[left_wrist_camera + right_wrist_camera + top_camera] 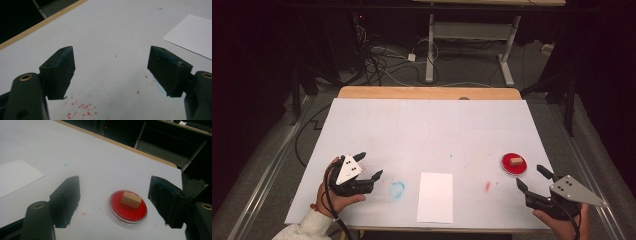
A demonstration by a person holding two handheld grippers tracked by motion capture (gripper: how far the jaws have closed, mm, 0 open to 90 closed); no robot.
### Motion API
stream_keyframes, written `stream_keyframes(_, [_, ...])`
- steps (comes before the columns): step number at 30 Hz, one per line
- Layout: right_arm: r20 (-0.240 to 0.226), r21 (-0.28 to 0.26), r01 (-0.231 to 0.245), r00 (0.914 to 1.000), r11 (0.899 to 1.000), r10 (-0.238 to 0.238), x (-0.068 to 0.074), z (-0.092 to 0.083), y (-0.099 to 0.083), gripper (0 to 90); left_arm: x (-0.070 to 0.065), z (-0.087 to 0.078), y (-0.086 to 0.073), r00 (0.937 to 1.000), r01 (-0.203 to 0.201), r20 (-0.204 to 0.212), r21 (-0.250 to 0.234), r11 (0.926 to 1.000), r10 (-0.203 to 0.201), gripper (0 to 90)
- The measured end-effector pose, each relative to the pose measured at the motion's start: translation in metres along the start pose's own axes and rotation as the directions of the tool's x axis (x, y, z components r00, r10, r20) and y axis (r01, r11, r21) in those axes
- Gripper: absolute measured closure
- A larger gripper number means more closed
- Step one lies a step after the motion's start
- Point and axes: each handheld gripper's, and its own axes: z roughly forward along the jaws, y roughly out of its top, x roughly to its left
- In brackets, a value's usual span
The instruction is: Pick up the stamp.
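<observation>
We look down on a table [362, 92] covered with a large white sheet [427, 130], its wooden edge showing along the far side. A person sits at the near side, holding a two-jaw gripper in each hand.

Near the right edge of the sheet we see a small, shallow red dish [515, 164] with a clear rim. A small tan wooden block [515, 161] lies inside it, on the red surface. In the right gripper view, the dish [128, 207] sits just ahead of the jaws and between their lines, with the block [131, 199] resting slightly off centre in it.

The right gripper [532, 177] hovers just near the dish, on its near right side, and points toward it. Its jaws stand wide apart and hold nothing; they do not touch the dish.

The left gripper [368, 166] rests at the near left of the sheet, well apart from the dish. Its jaws are also spread wide with nothing between them.

Between the two hands, at the near middle of the table, lies a smaller sheet of white paper [435, 197]. A smudge of blue [396, 189] marks the cover to its left, and a small red smear [487, 186] to its right. In the left gripper view, red specks [82, 107] dot the surface beneath the jaws.
</observation>
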Motion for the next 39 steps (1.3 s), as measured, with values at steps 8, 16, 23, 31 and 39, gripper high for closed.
stream_keyframes(8, [-0.066,0.056,0.059,0.9963,0.997,-0.055,-0.005,0.005,0.005,28.5,-0.002,0.002,-0.001,1.0,-0.005,0.001,0.021,0.9998,0.005,21.6])
stream_keyframes(16, [-0.095,0.117,0.113,0.9902,0.987,-0.102,-0.013,0.012,0.009,30.9,-0.002,0.001,-0.004,0.9999,-0.015,0.008,0.035,0.9993,0.014,21.4])
stream_keyframes(23, [-0.112,0.148,0.152,0.9843,0.977,-0.137,-0.016,0.02,0.012,31.3,-0.004,-0.005,-0.007,0.9999,0.004,0.01,0.042,0.9991,-0.004,21.4])
stream_keyframes(31, [-0.13,0.22,0.196,0.9767,0.955,-0.17,-0.027,0.033,0.019,34.1,-0.006,-0.003,-0.008,0.9998,-0.008,0.018,0.071,0.9974,0.007,21.6])
stream_keyframes(39, [-0.192,0.323,0.3,0.9494,0.898,-0.248,-0.047,0.052,0.037,37.5,-0.006,-0.002,-0.008,0.9996,-0.009,0.026,0.077,0.997,0.007,21.6])
